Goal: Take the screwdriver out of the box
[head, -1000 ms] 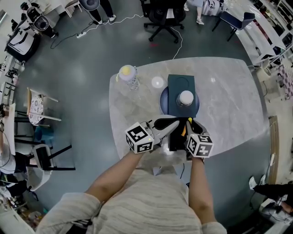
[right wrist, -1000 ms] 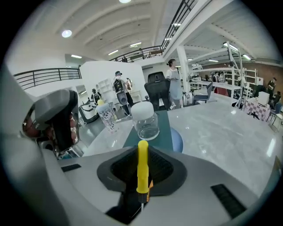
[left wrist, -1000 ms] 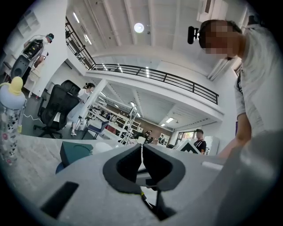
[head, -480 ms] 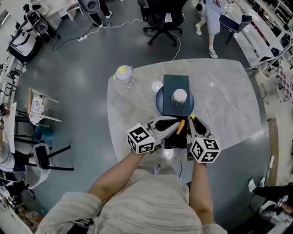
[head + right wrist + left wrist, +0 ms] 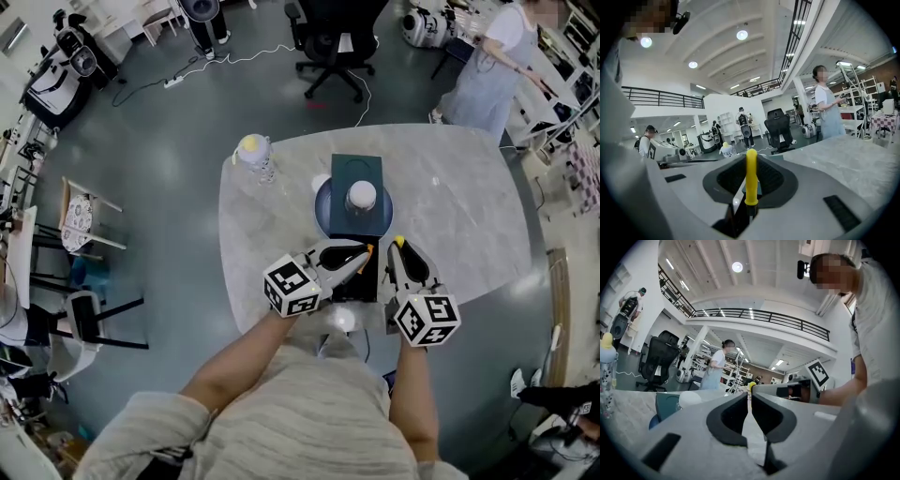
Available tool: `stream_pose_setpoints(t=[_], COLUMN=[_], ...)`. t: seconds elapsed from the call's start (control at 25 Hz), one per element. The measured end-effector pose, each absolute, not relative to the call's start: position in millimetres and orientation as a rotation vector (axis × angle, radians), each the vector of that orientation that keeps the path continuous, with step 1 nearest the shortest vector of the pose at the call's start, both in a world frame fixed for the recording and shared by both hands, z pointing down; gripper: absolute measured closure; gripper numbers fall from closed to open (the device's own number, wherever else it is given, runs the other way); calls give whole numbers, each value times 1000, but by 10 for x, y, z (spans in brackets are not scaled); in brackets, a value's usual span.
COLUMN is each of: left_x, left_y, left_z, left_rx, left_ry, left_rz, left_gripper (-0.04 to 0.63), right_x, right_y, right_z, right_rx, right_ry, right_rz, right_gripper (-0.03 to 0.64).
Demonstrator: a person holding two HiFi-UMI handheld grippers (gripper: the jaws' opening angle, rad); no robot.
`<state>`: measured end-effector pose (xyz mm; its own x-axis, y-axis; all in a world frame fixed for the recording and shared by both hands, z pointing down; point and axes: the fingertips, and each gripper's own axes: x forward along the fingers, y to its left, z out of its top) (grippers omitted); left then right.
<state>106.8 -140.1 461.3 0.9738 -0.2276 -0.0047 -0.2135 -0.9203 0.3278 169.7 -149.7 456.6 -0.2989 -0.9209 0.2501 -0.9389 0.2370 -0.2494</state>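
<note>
The right gripper (image 5: 751,161) has its dark fingers (image 5: 776,180) pinching the slim yellow-handled screwdriver (image 5: 751,176), whose handle stands upright between them with its rounded end pointing away from the camera. In the head view that yellow tip shows just beyond the right gripper's front, off the right side of the black rectangular box (image 5: 360,281) and clear of it. The left gripper (image 5: 750,401) has its fingers (image 5: 729,420) pressed together with nothing between them; in the head view it lies across the box's left edge, though whether it touches cannot be told. The box sits near the front edge of the grey marble-patterned desk (image 5: 459,216). Further back stand a dark teal flat case (image 5: 357,172) over a round blue plate (image 5: 323,208), a white ball-shaped object (image 5: 361,196) on top, and to the left a clear bottle with a yellow cap (image 5: 253,153)
</note>
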Motion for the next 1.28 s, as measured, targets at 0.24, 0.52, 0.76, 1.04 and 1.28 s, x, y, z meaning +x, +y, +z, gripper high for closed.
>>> stream_pose_setpoints(t=[0.24, 0.52, 0.76, 1.04, 1.28], left_x=[1195, 1227, 1251, 1343, 1396], left_y=[-1351, -1267, -1305, -1350, -1381], left_z=[4649, 4690, 4814, 5225, 5619], left_rx=[2792, 2822, 2783, 2673, 2529], left_ry=[-329, -337, -370, -440, -502], left_rz=[-38, 27, 88, 311, 568], left_gripper=[572, 571, 572, 571, 560], right_x=[1760, 1781, 1809, 1846, 1924], right_y=[-1420, -1331, -1338, -1310, -1269], right_z=[4423, 4298, 4275, 4323, 4383], right_rx=[1816, 1813, 1809, 1803, 1803], right_ry=[-2474, -2516, -2527, -2532, -2525], right_rz=[490, 464, 458, 469, 493], right_gripper=[549, 549, 549, 549, 549])
